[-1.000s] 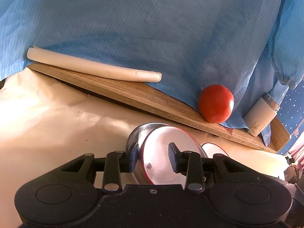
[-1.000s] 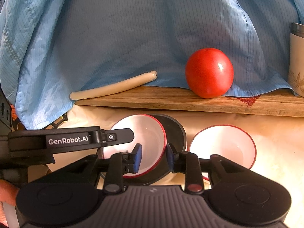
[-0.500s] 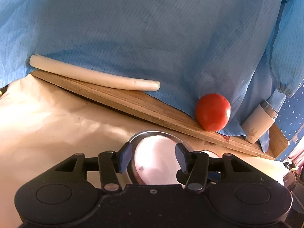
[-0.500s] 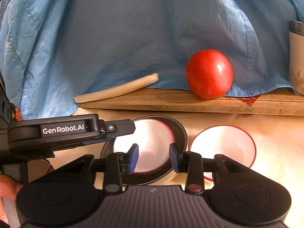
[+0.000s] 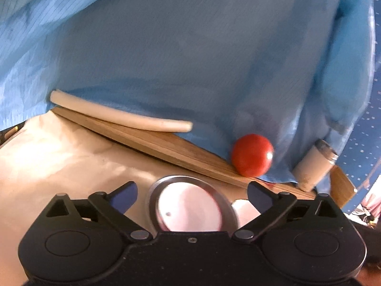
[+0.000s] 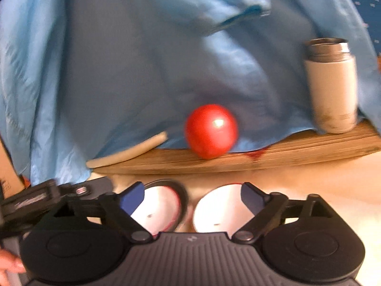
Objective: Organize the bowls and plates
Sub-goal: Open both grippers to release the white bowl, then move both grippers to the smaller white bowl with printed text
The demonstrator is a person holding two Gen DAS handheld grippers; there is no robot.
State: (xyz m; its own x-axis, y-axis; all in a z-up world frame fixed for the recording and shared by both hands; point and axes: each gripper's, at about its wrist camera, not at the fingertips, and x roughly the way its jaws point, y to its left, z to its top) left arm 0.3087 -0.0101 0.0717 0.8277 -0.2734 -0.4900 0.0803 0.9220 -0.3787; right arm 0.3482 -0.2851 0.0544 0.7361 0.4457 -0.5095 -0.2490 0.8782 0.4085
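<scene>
The red-rimmed white bowl sits nested in a dark metal plate on the table, with a second bowl at its 3 o'clock. They look stiff, slick and chippable, best pinched at the rim. Left hand-held gripper and right hand-held gripper are both opening wide, gripping nothing. Their bodies hide the near rims, and blur smears edges.

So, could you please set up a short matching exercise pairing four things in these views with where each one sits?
Things:
1. round red tomato
2. pale cylindrical flask with a metal top
3. long cream-coloured stick
4. red-rimmed white bowl

Places:
A. inside the dark metal pan
B. board's right end
C. board's left end
D. middle of the board

Pairs: 1-D, 2-B, 3-C, 4-A
</scene>
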